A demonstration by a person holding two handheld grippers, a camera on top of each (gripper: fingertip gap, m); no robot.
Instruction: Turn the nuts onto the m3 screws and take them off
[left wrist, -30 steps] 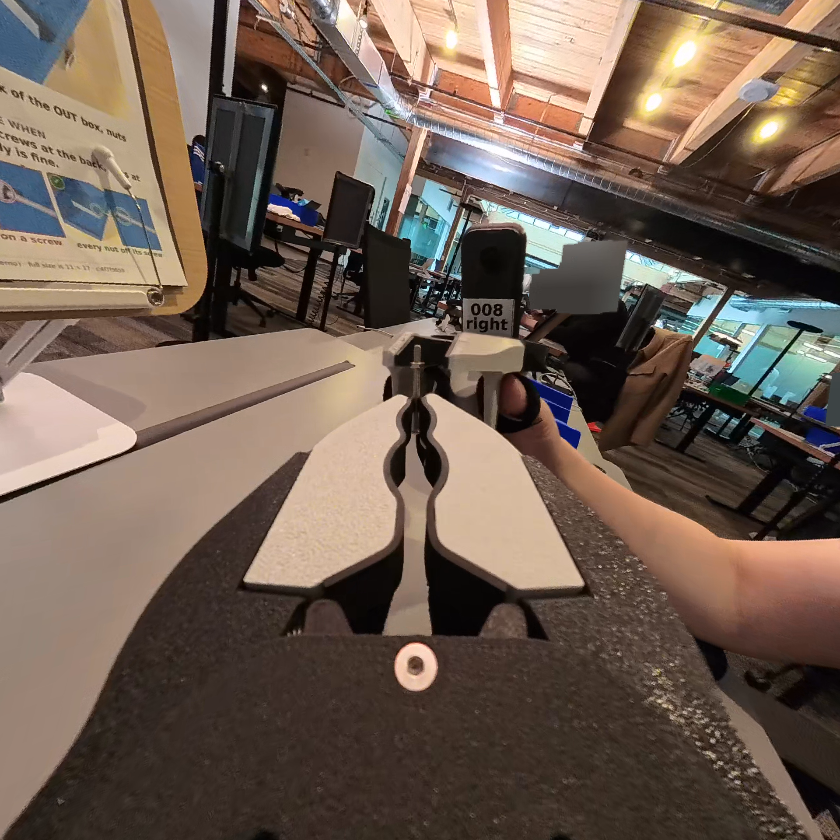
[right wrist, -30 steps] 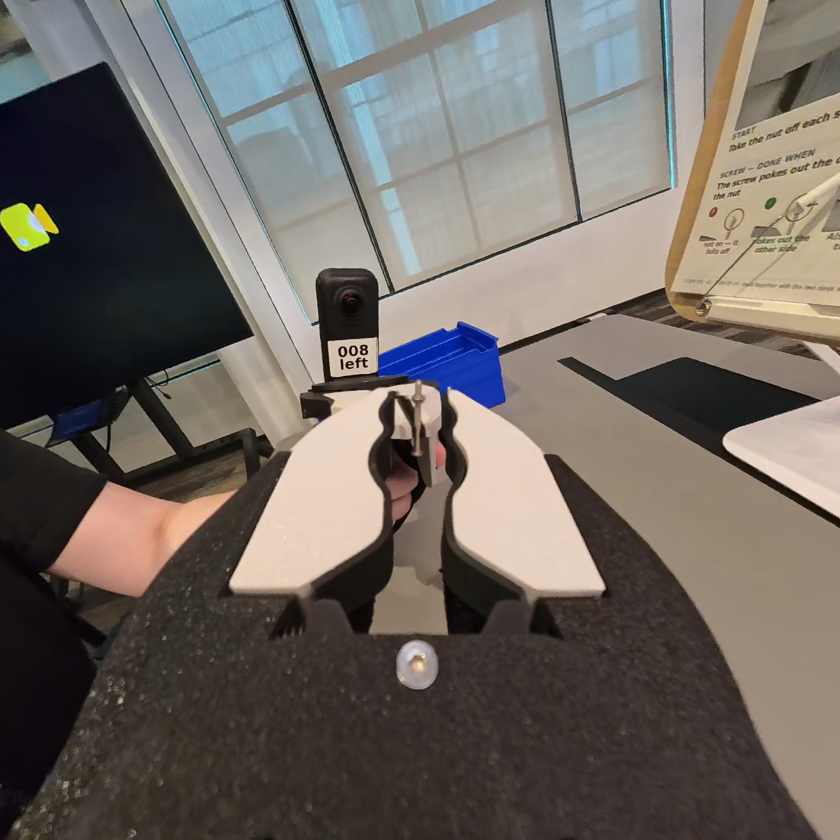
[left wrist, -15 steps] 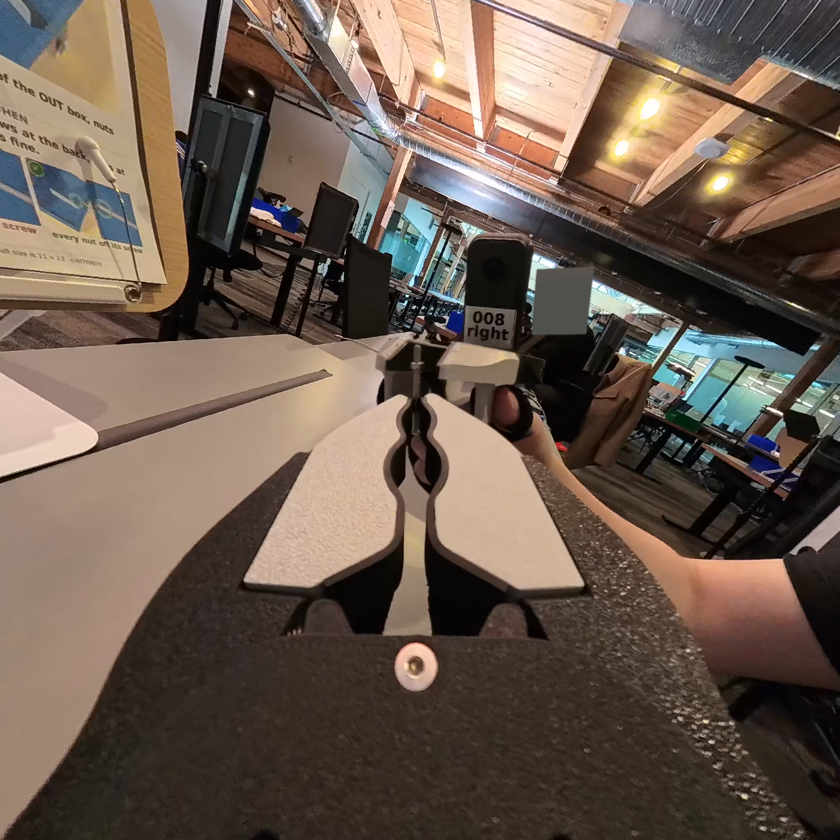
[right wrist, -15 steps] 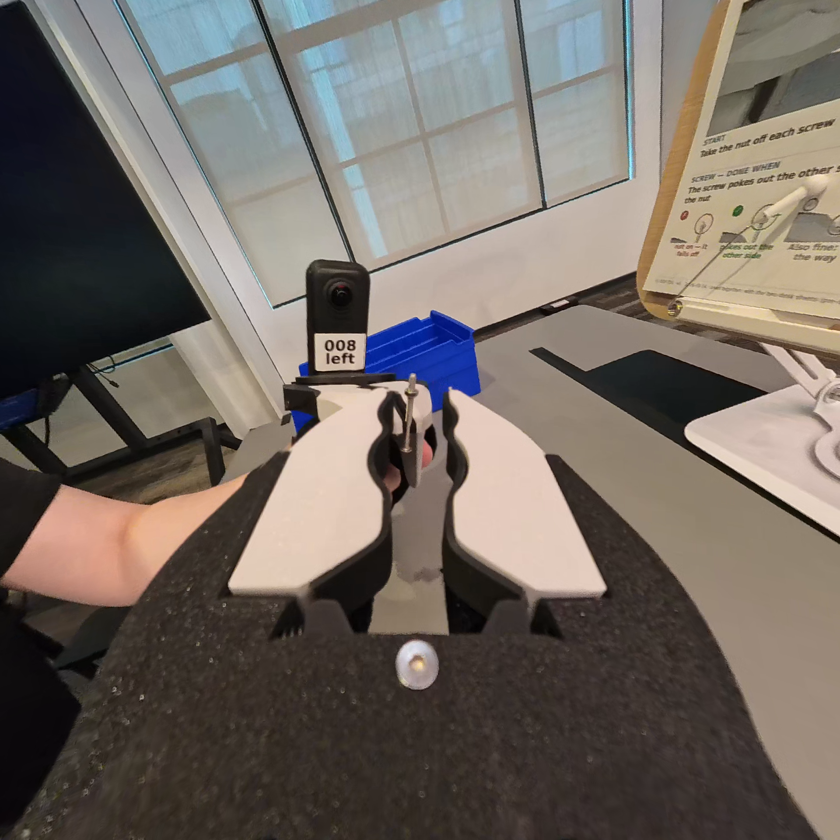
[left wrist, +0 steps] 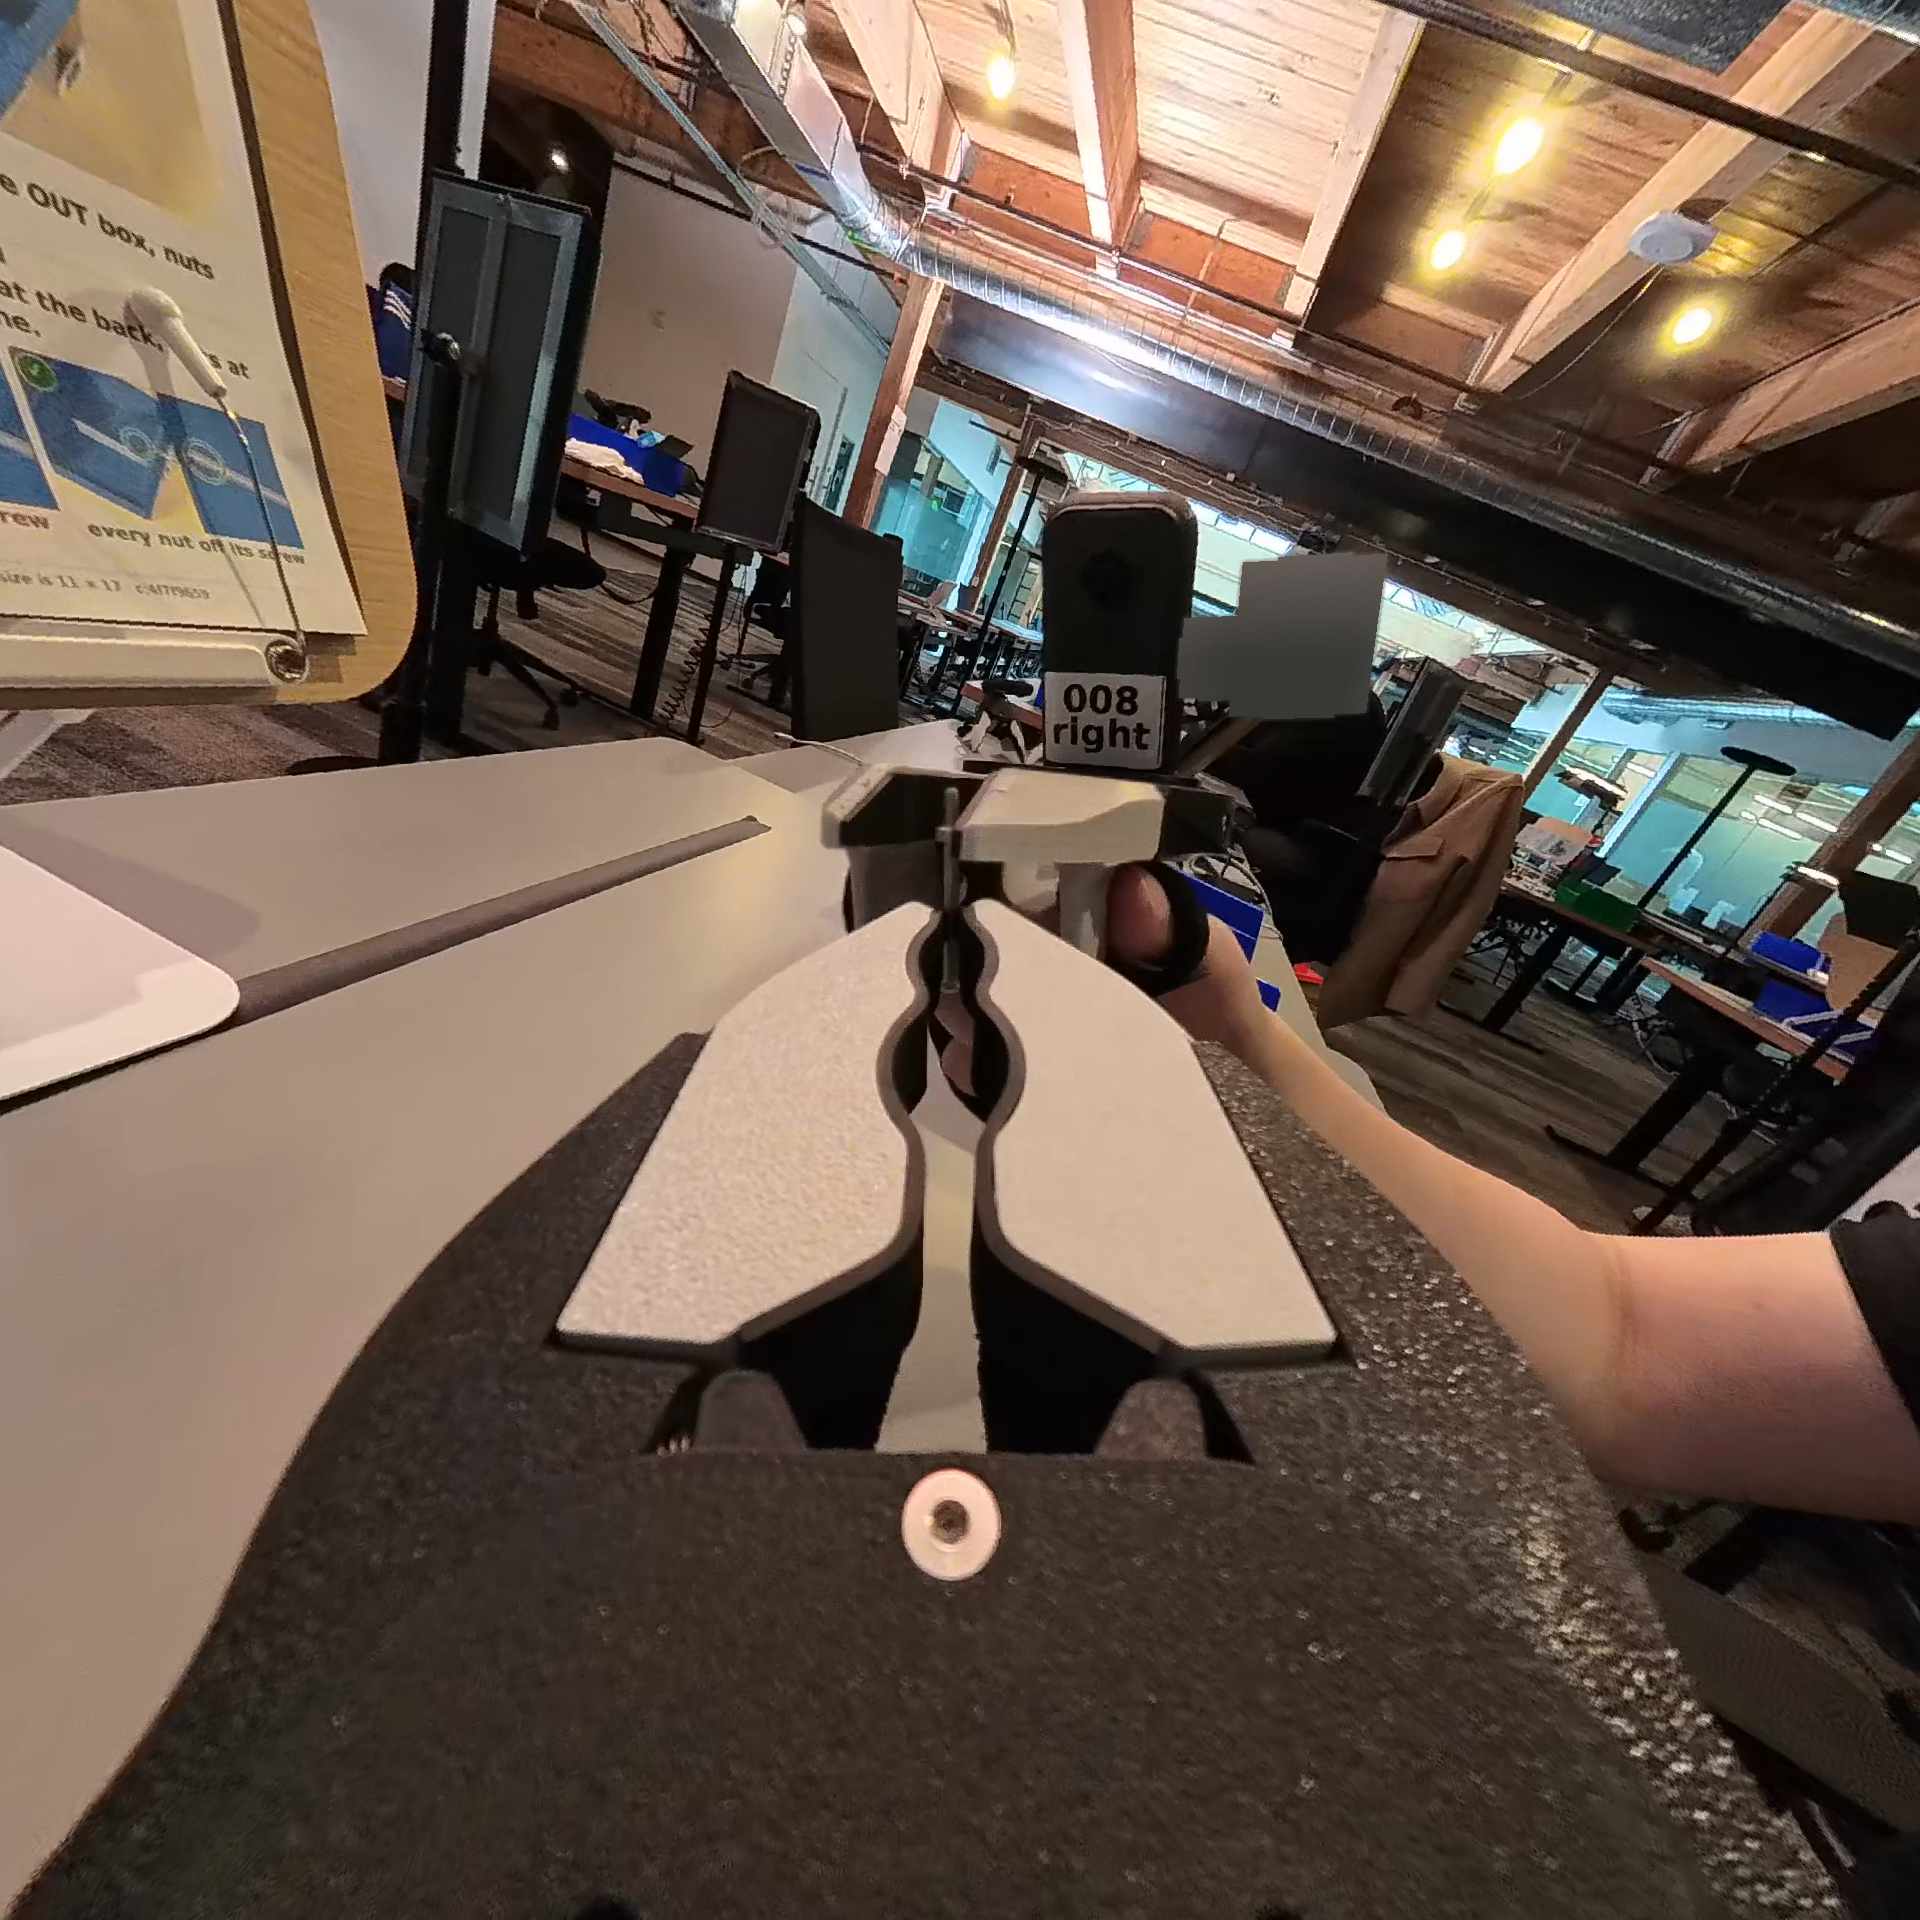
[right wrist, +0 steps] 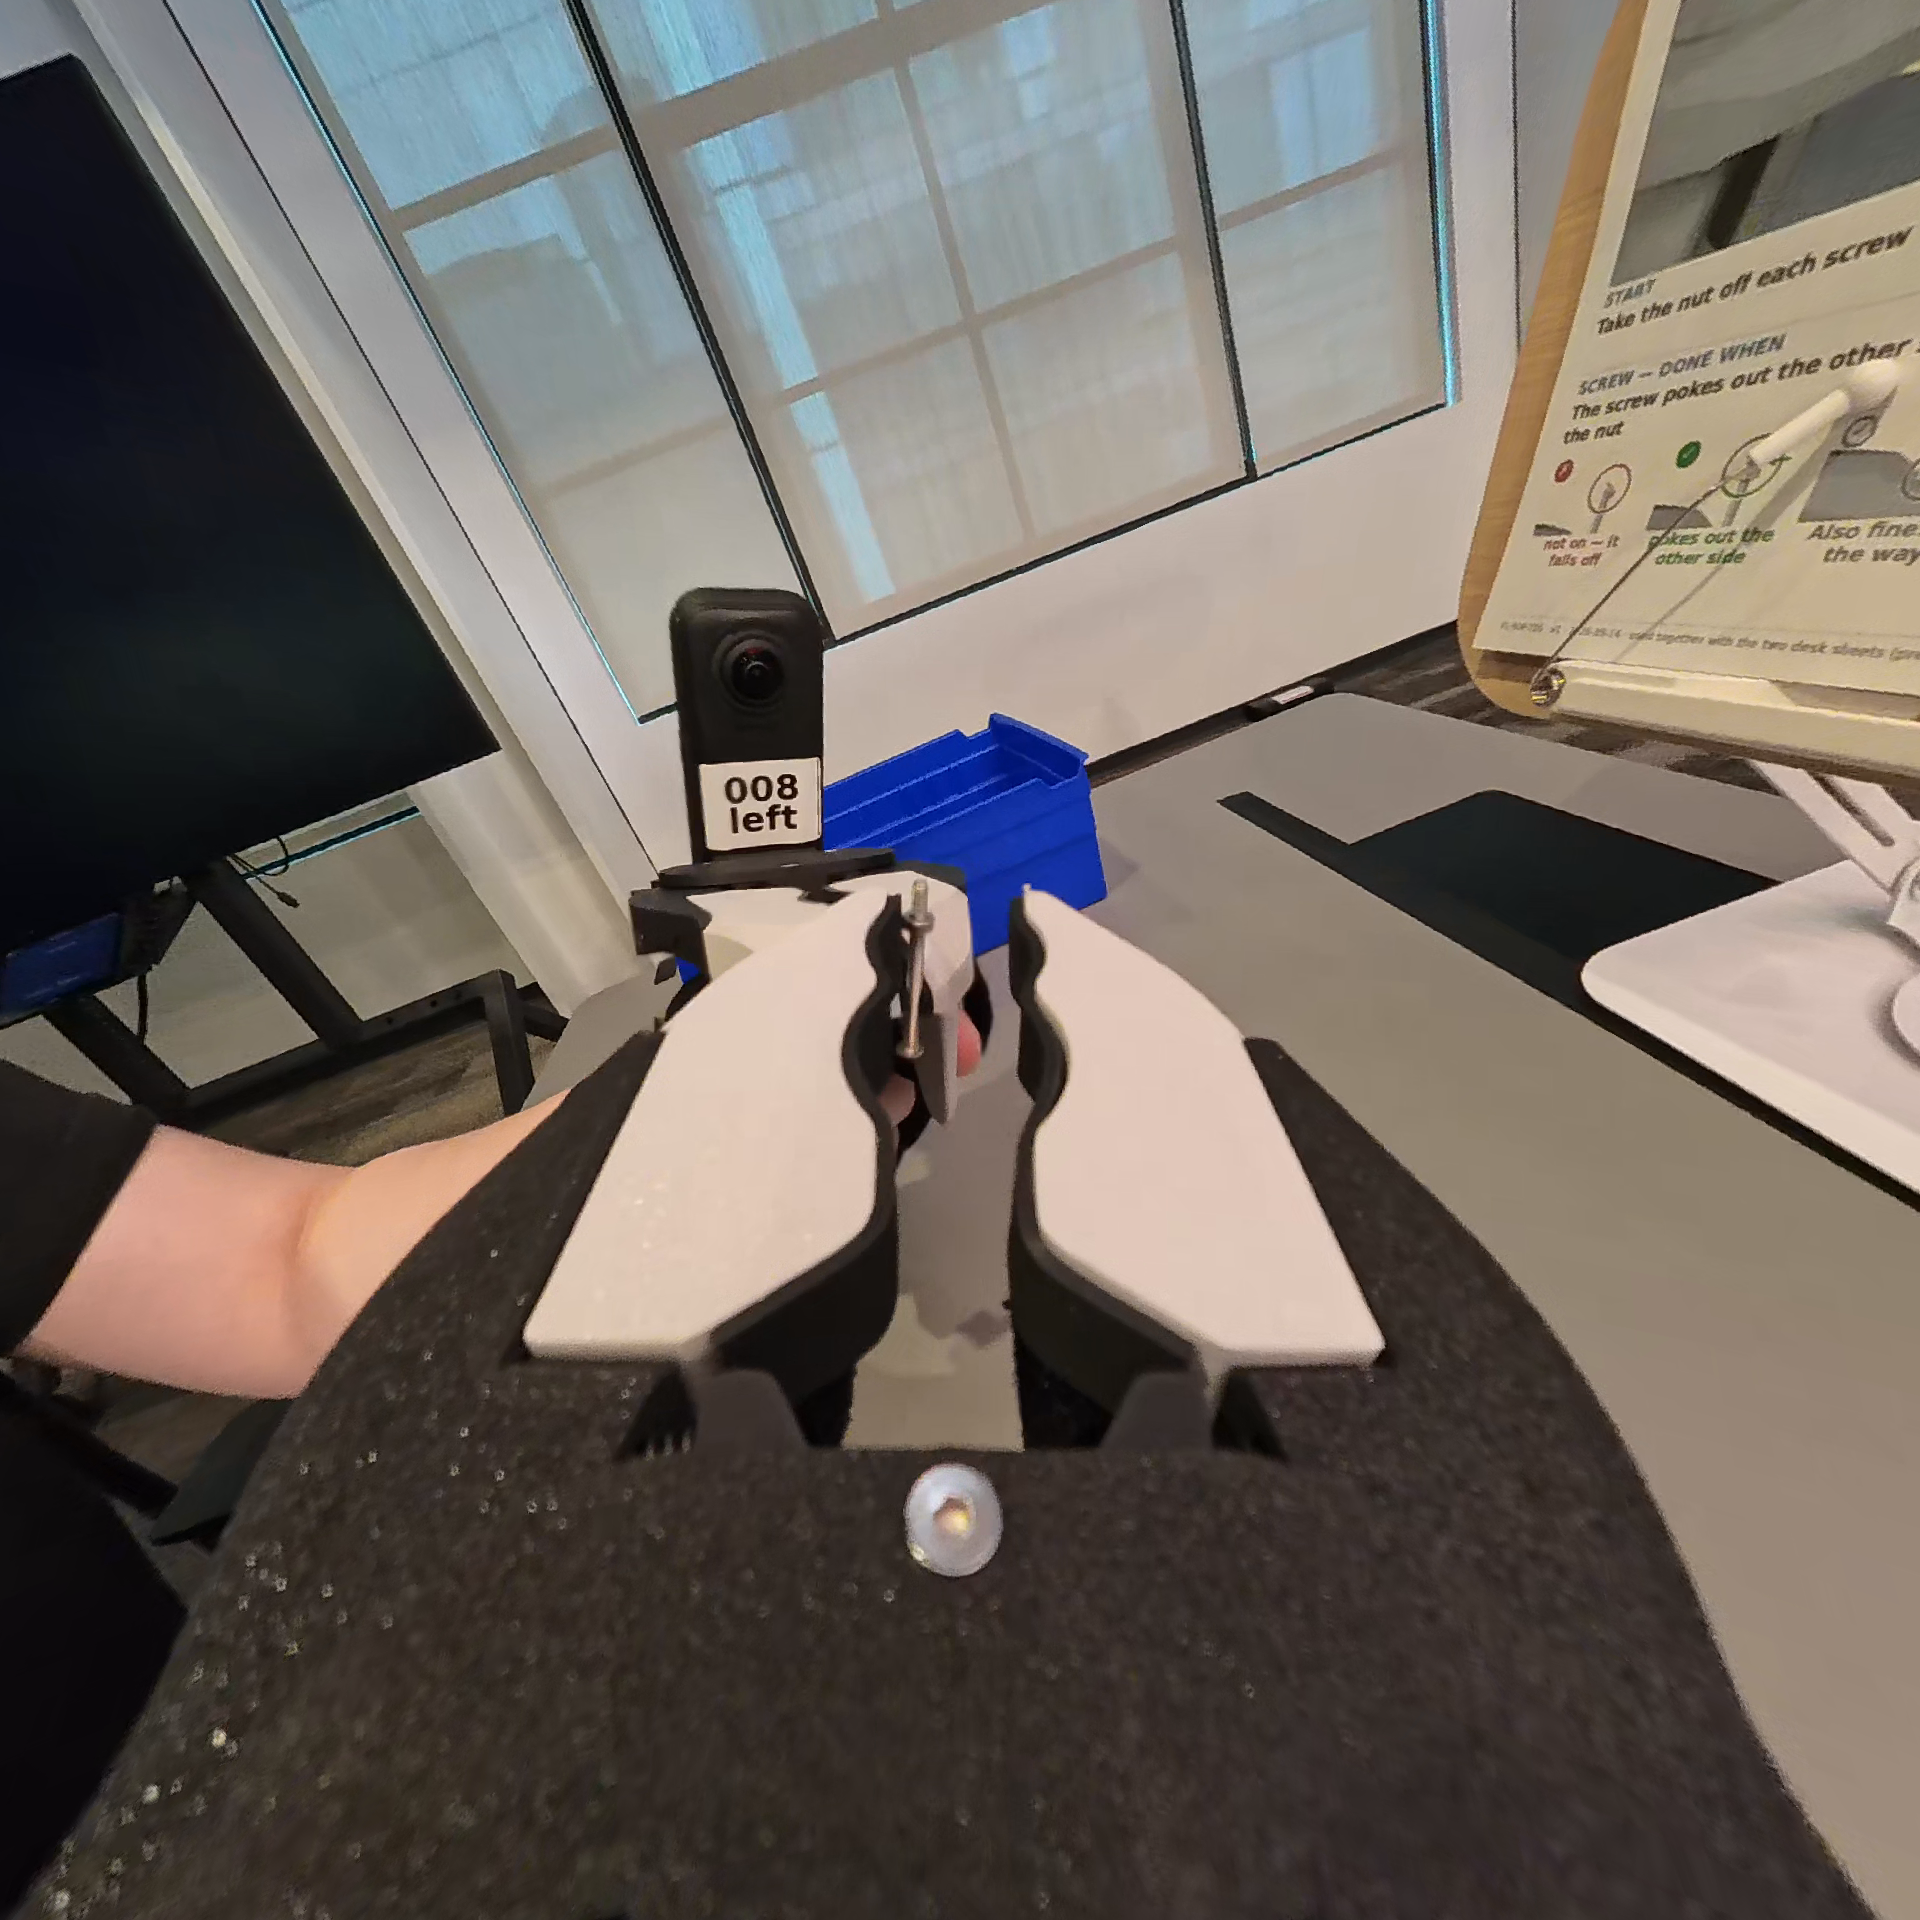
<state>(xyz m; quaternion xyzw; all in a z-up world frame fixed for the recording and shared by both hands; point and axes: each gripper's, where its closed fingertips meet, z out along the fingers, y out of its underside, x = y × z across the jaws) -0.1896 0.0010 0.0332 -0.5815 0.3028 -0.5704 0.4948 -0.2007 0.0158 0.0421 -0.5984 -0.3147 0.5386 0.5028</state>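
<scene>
My left gripper point(left wrist: 951, 914) is shut on the lower part of a thin metal screw point(left wrist: 949, 883), which stands upright from its tips. A small nut point(left wrist: 947, 834) sits on the screw near its top. My right gripper point(right wrist: 956, 914) faces the left one, with its jaws apart around the top of the screw point(right wrist: 914, 977) and the nut point(right wrist: 916, 921). The screw stands close by one finger point(right wrist: 790, 1049), and the other finger point(right wrist: 1132, 1081) is clearly apart from it. In the left wrist view the right gripper point(left wrist: 948, 821) straddles the nut.
The grey table point(left wrist: 312, 1039) lies below. A blue bin point(right wrist: 966, 810) stands behind the left gripper. An instruction board on a white stand point(right wrist: 1704, 436) is at the right, with its base point(left wrist: 94, 977) nearby. A dark monitor point(right wrist: 156, 520) and an arm point(left wrist: 1558, 1330) are close by. Only a small space, under 4 cm, lies between the two pairs of fingers.
Both views have shifted a little as the hands moved together. The left gripper stays shut on the screw and the right jaws stay apart around its top.
</scene>
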